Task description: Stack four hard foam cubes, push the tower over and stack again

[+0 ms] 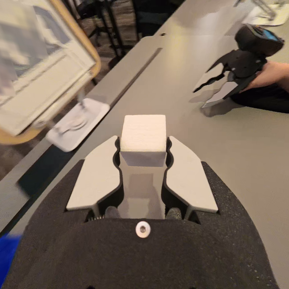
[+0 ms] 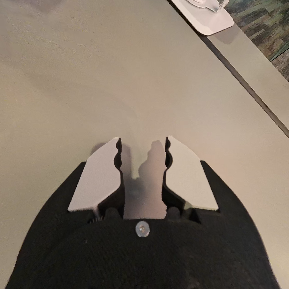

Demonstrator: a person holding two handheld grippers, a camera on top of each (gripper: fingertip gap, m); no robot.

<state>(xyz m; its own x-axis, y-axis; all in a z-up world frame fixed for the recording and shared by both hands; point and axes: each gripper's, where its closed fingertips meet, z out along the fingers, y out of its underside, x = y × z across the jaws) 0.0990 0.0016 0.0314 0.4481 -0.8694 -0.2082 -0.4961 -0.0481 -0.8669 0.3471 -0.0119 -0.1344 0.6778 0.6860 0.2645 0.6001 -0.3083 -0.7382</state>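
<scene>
A white foam cube [image 1: 143,134] sits between the fingertips of my left gripper [image 1: 143,139], which is shut on it. The cube seems to hang a little above the grey table [image 1: 203,156], with its shadow on the surface below. My right gripper [image 2: 143,138] is open and empty, with only bare table between its fingers. It also shows in the left wrist view [image 1: 199,99] at the far right, tips down near the table, held by a hand [image 1: 273,75]. No other cubes are in view.
A framed board on a white stand base [image 1: 78,125] is at the left table edge; the base also shows in the right wrist view [image 2: 208,20]. A dark groove [image 1: 137,73] runs along the table near that edge. Chairs and floor lie beyond. The grippers' ends are close to 30 cm from one another.
</scene>
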